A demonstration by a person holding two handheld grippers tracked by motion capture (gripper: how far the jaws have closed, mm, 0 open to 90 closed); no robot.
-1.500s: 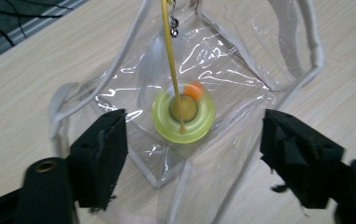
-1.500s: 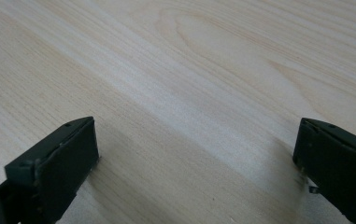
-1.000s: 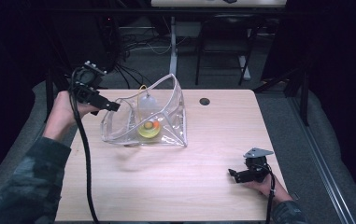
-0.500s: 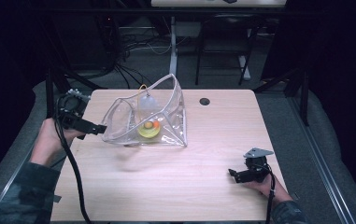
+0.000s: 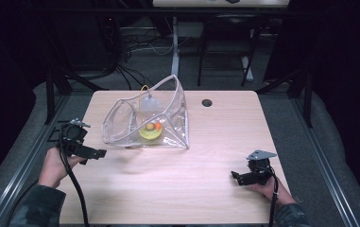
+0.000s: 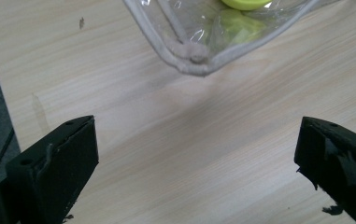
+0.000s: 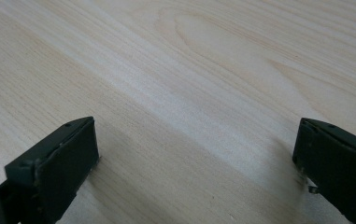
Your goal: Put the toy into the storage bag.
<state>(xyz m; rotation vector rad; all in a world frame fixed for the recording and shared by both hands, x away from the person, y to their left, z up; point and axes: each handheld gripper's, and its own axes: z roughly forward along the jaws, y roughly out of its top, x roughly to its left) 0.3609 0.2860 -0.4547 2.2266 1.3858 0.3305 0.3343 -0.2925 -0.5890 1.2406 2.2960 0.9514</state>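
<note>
Pulled back from the clear pouch [image 5: 144,118], the left hand-held gripper [image 5: 99,153] is being held wide open, empty; the pouch ahead, unsupported, could be tipped.

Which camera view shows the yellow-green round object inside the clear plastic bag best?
The high view: the yellow-green round object shows whole, with an orange spot on top, inside the clear plastic bag. The left gripper view catches just its lower edge at the top of the frame. The right gripper view looks at bare wooden table.
</note>
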